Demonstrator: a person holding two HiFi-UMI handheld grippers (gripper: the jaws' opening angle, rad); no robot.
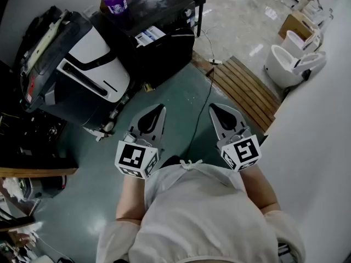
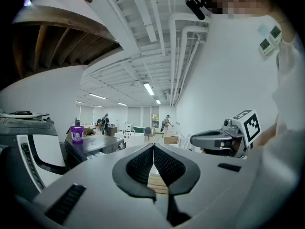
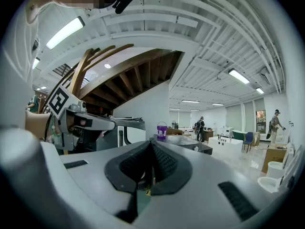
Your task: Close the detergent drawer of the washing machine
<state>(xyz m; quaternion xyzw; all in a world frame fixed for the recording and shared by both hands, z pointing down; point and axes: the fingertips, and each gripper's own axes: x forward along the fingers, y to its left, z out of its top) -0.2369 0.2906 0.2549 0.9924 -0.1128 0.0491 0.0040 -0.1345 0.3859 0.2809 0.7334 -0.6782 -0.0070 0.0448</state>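
Note:
Both grippers are held side by side in front of the person's chest, above a green floor. My left gripper [image 1: 159,109] is shut, its black pads [image 2: 143,163] meeting with nothing between them. My right gripper [image 1: 213,108] is shut and empty too, pads [image 3: 162,163] pressed together. In the left gripper view the right gripper [image 2: 214,138] shows at the right. A black box-shaped machine [image 1: 159,21] stands ahead with a purple cup [image 1: 115,0] on top. I cannot make out a detergent drawer in any view.
A large black-and-white machine [image 1: 77,64] stands at the left. A wooden pallet [image 1: 247,89] lies ahead on the right, and a cable [image 1: 204,100] runs across the floor between the grippers. White toilets [image 1: 293,59] stand far right beside a white wall [image 1: 323,147].

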